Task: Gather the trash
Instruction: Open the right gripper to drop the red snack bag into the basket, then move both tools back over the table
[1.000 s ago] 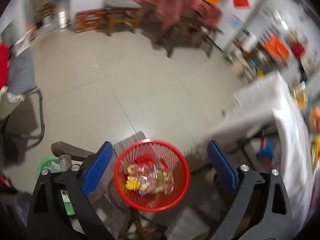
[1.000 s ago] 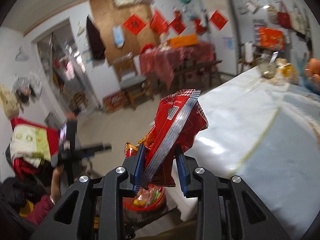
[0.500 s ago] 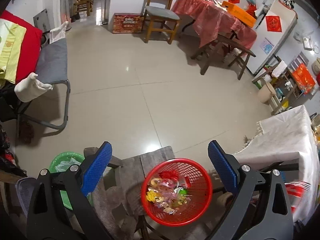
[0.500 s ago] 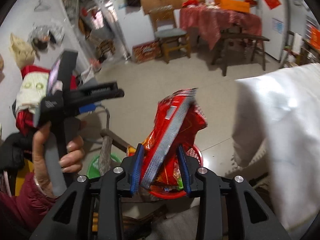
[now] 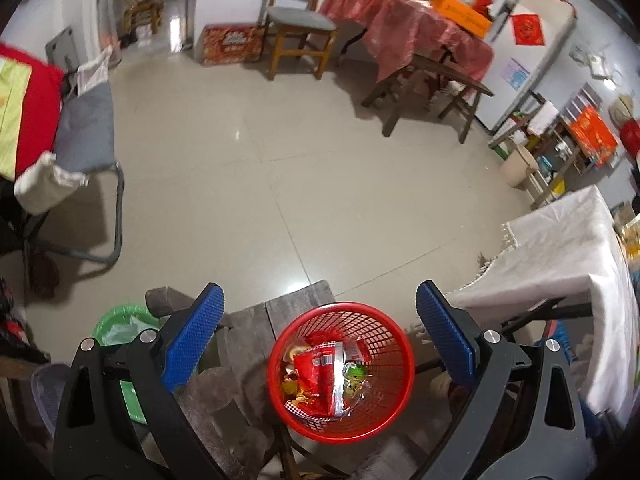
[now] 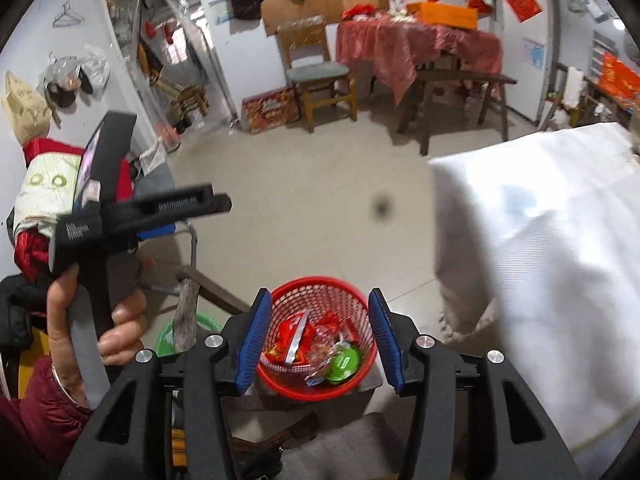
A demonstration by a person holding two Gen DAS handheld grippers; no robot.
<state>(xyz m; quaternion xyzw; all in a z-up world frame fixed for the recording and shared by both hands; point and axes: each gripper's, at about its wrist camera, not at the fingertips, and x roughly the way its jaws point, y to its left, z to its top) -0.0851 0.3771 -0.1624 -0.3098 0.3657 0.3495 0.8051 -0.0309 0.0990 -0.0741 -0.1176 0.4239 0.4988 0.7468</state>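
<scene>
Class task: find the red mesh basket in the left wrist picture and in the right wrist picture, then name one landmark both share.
Left wrist: red mesh basket at bottom centre.
Right wrist: red mesh basket at bottom centre, behind the blue pads.
Shared landmark: wooden chair beside the red-clothed table.

Ahead lies a pale tiled floor (image 5: 280, 168); beyond it stand a wooden chair (image 5: 298, 36) and a red-clothed table (image 5: 404, 28); a white-clothed table (image 5: 560, 256) stands to the right.
</scene>
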